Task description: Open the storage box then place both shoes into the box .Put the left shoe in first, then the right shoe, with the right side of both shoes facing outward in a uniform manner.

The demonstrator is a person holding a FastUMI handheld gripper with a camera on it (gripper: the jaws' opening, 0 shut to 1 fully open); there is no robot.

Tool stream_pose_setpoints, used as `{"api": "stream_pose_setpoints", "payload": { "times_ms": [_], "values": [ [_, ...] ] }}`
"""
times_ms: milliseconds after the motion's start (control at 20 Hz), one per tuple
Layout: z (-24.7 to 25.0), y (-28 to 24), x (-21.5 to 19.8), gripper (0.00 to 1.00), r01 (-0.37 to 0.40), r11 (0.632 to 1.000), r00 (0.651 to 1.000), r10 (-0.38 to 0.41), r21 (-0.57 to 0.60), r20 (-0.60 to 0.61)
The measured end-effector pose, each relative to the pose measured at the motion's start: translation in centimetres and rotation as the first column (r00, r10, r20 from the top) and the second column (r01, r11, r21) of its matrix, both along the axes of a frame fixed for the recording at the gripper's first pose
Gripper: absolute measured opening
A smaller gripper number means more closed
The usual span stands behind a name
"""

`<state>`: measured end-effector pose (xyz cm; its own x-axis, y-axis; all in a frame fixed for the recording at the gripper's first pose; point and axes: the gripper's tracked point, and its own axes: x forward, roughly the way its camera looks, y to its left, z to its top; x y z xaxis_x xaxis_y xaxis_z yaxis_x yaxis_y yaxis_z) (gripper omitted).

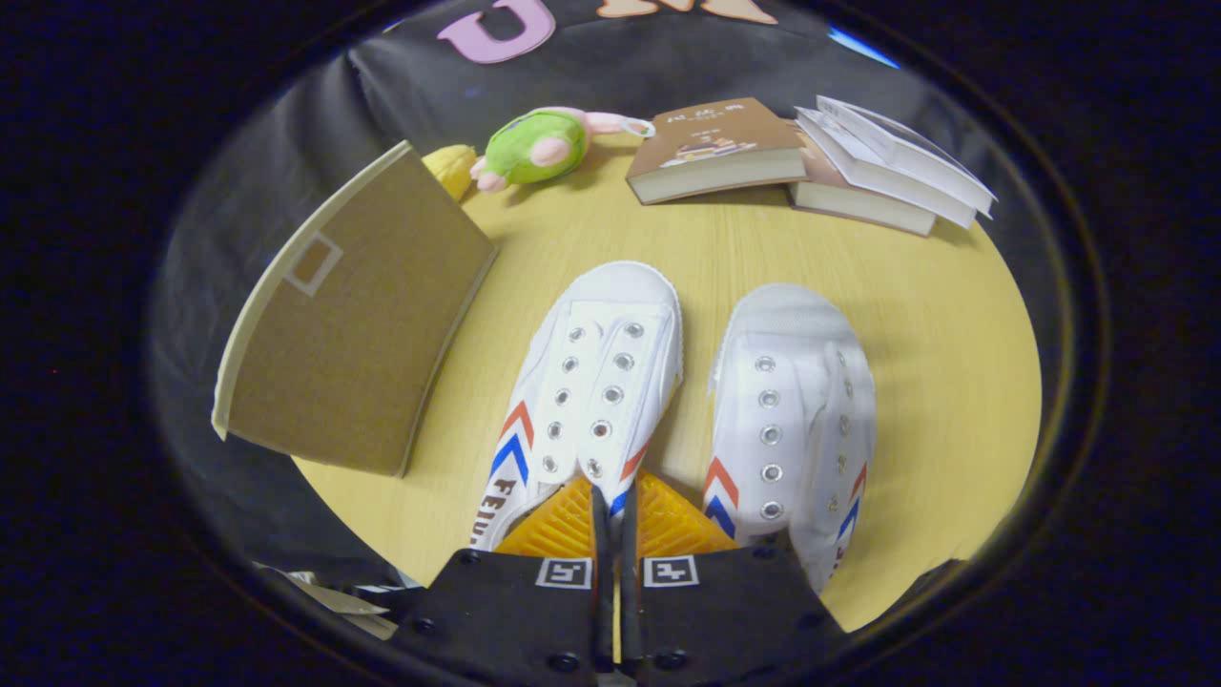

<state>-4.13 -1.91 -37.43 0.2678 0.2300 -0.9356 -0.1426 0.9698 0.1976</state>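
Two white canvas shoes with red and blue chevrons lie side by side on the yellow wooden table (935, 382), toes pointing away from me. My gripper (615, 498) is shut on the inner side wall of the shoe nearer the box (596, 382), at the rim of its opening. The other shoe (796, 420) lies just right of the fingers, leaning a little onto its side. The brown storage box (353, 315) with a cream rim stands left of the shoes, tilted, showing one broad brown face with a small framed label. Its inside is hidden.
Beyond the shoes, a green and pink plush toy (534, 145) and a yellow object (450, 168) lie by the booth wall. A brown book (711, 148) and a stack of open books (887, 167) sit at the back right.
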Motion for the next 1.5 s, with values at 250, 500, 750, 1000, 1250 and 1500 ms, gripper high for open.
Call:
{"api": "stream_pose_setpoints", "payload": {
  "times_ms": [250, 500, 750, 1000, 1250, 1500],
  "values": [
    [1.7, 1.1, 0.7, 0.06, 0.118, 0.989, 0.993, -0.119, 0.092, 0.004],
    [4.4, 2.5, 1.6, 0.06, 0.229, 0.952, 0.973, -0.232, 0.203, -0.01],
    [8.9, 4.7, 3.3, 0.06, 0.247, 0.93, 0.964, -0.265, 0.274, 0.03],
    [14.4, 8.8, 5.0, 0.06, 0.197, 0.923, 0.965, -0.242, 0.332, 0.101],
    [18.8, 14.2, 7.2, 0.06, 0.112, 0.919, 0.96, -0.199, 0.377, 0.199],
    [18.2, 20.2, 7.2, 0.05, 0.055, 0.922, 0.972, -0.137, 0.384, 0.19]
  ]
}}
